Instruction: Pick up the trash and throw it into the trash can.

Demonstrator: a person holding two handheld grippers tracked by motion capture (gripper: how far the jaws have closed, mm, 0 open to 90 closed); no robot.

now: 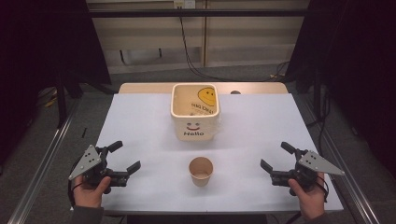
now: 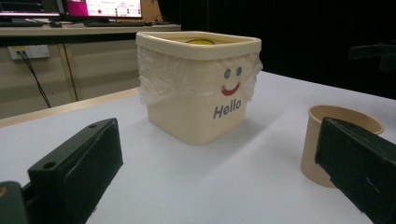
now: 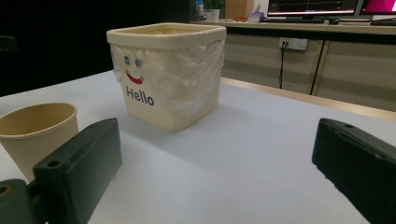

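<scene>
A cream square bin (image 1: 194,112) with a smiley face, the word "Hello" and a clear plastic liner stands upright at the table's middle back; it is also in the left gripper view (image 2: 198,86) and the right gripper view (image 3: 166,72). A tan paper cup (image 1: 201,171) stands upright in front of it, seen too as the cup (image 2: 334,140) and the cup (image 3: 39,130). My left gripper (image 1: 124,156) rests open at the near left, nothing between its jaws. My right gripper (image 1: 277,156) is open at the near right, likewise holding nothing.
The white tabletop (image 1: 140,121) ends in a wooden strip (image 1: 140,87) at the back. Metal frame rails (image 1: 42,158) run along both sides. Cables hang at the back wall (image 1: 187,51). Desks with monitors (image 3: 317,7) stand beyond the table.
</scene>
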